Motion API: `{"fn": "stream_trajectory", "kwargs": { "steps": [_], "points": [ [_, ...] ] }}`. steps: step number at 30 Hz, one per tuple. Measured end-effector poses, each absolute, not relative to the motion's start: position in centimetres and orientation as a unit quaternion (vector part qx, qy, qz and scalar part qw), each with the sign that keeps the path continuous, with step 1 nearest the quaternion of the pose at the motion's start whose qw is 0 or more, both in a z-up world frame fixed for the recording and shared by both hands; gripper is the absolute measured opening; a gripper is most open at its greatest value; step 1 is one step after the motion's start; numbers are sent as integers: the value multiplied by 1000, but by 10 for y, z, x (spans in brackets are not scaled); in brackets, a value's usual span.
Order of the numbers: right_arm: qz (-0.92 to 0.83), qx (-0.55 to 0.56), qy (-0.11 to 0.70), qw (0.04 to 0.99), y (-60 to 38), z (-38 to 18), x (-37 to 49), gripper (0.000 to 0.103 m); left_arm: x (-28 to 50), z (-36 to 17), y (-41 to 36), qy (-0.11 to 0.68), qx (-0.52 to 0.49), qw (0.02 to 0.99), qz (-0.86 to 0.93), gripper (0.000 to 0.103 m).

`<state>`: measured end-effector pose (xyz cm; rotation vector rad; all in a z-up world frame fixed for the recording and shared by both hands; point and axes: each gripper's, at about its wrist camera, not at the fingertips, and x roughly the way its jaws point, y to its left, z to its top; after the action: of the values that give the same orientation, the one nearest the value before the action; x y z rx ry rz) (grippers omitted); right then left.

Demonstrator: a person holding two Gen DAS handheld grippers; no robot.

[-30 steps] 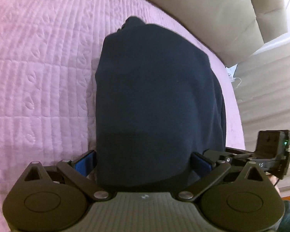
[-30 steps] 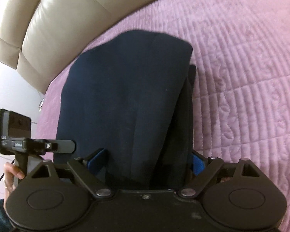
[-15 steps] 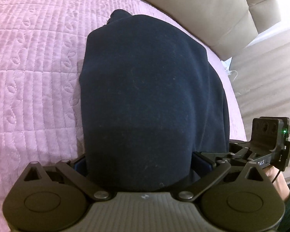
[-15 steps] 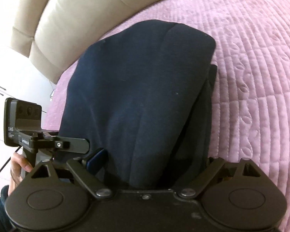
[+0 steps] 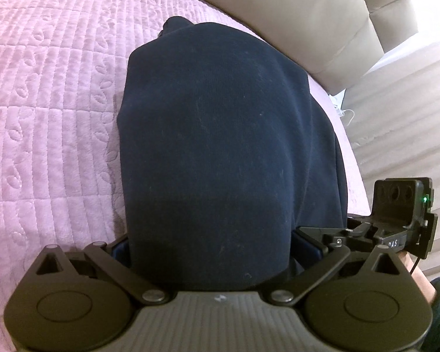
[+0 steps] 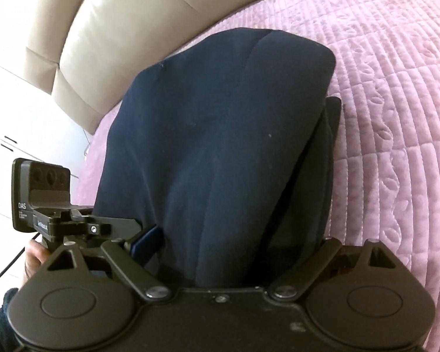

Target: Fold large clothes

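- Garment: the dark navy garment (image 5: 220, 146) fills the centre of both wrist views, lying in a folded bundle on the pink quilted bedspread (image 5: 44, 117). Its far end reaches toward the beige headboard (image 5: 278, 8) at the top of the frame.
- Left gripper (image 5: 211, 246): jaws spread wide, with the near end of the bundle sitting between them. Whether the pads press the cloth cannot be told — the fabric hides them.
- Right gripper (image 6: 237, 249): jaws likewise spread wide around the near end; a loose lower layer shows at the right of the frame, offset from the upper fold.
- Risk: if only the top layer is caught, the lower layer will likely drag and open the fold.
- Risk: uneven motion of the two grippers would likely skew the bundle — thick, soft cloth slips easily on plush bedding.
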<state>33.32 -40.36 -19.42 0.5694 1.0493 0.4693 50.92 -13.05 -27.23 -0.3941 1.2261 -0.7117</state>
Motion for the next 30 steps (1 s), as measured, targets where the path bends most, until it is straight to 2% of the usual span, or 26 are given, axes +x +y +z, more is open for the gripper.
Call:
{"fn": "stream_trajectory", "kwargs": {
  "steps": [4,6,7,8,9,10,11,14,17,22,30],
  "points": [
    [216,260,490,804,-402,-193,335,103,505,-271,-133,551,-172,750,-324,103],
    [206,249,490,809,-393,-190,335,103,500,-269,-137,539,-157,761,-326,98],
    [203,245,490,812,-389,-189,335,100,499,-269,-138,537,-157,764,-323,97],
    [204,246,488,812,-385,-187,335,88,498,-269,-137,536,-158,765,-319,95],
    [204,252,486,812,-385,-187,334,83,497,-268,-137,535,-159,767,-316,91],
    [204,261,485,809,-383,-187,333,69,496,-268,-137,534,-157,769,-314,89],
    [200,272,483,808,-383,-186,332,61,496,-266,-138,534,-151,771,-313,84],
    [186,282,480,810,-380,-183,330,56,491,-259,-141,527,-137,780,-308,75],
    [177,303,471,809,-381,-175,325,50,490,-253,-139,525,-147,780,-307,70],
    [182,305,447,821,-373,-141,308,49,483,-232,-129,519,-177,776,-313,66],
    [189,290,400,849,-337,-54,247,49,441,-150,-101,478,-176,792,-337,67]
  ]
}}
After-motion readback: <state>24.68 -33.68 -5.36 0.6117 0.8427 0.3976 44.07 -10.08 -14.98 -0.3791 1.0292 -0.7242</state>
